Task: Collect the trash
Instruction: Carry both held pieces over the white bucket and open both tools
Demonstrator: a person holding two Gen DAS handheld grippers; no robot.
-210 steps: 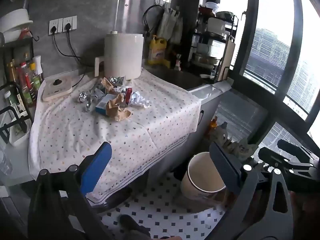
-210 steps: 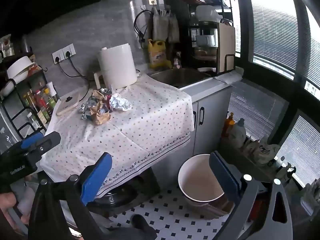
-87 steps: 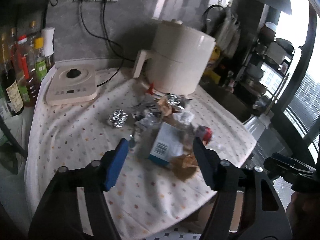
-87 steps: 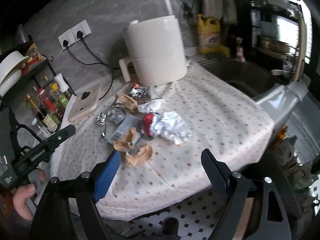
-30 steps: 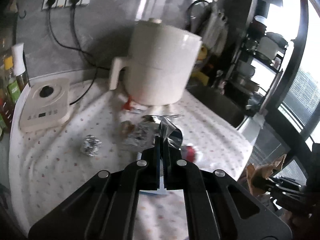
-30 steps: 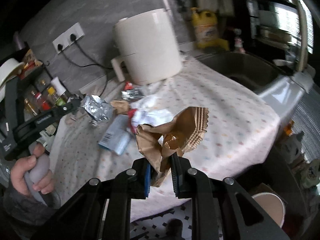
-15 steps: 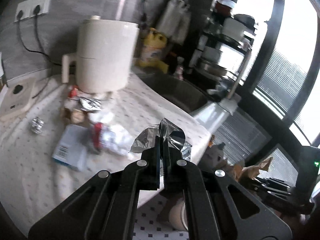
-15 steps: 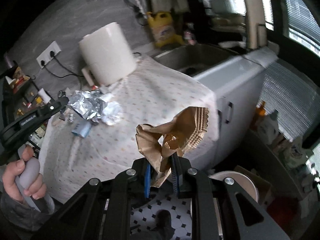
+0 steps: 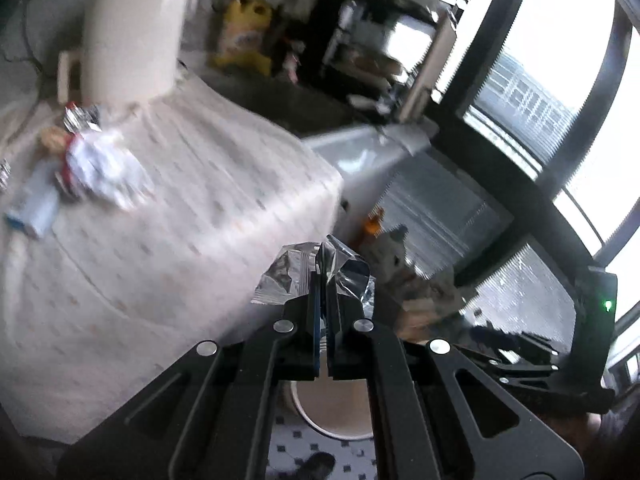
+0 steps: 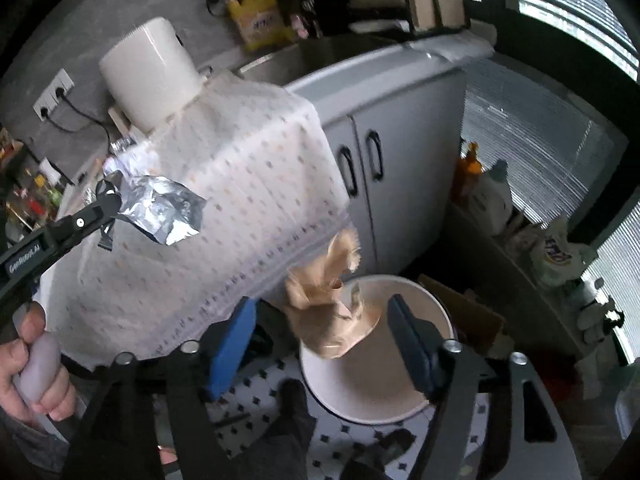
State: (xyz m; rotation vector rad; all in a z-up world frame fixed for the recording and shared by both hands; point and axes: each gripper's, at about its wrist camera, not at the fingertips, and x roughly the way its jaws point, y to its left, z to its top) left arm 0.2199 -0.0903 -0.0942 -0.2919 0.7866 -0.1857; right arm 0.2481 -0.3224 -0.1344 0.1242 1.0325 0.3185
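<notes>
Left wrist view: the left gripper [image 9: 324, 300] has its fingers [image 9: 316, 320] pressed together on a crumpled foil wrapper [image 9: 292, 276], silvery and creased, which sticks up and out to both sides of the tips. It hangs in the air off the edge of the worktop [image 9: 180, 208], whose dotted white cloth drapes down. Below the fingers part of a round white bin [image 9: 332, 420] shows on the tiled floor. Blurred on the cloth lie more scraps: a white crumpled wrapper [image 9: 104, 172] and a pale blue carton [image 9: 36, 204], near a cream appliance [image 9: 132, 32].

Right wrist view: the right gripper [image 10: 320, 332] has its fingers [image 10: 230, 340] spread wide apart, holding nothing. Between them a crumpled brown paper bag [image 10: 328, 304], tan with a frayed top edge and motion-blurred, sits in the air just above the white bin [image 10: 420, 300], touching neither finger. To the left, the left gripper [image 10: 108, 204] clamps the foil wrapper [image 10: 164, 212] in front of the hanging cloth.
</notes>
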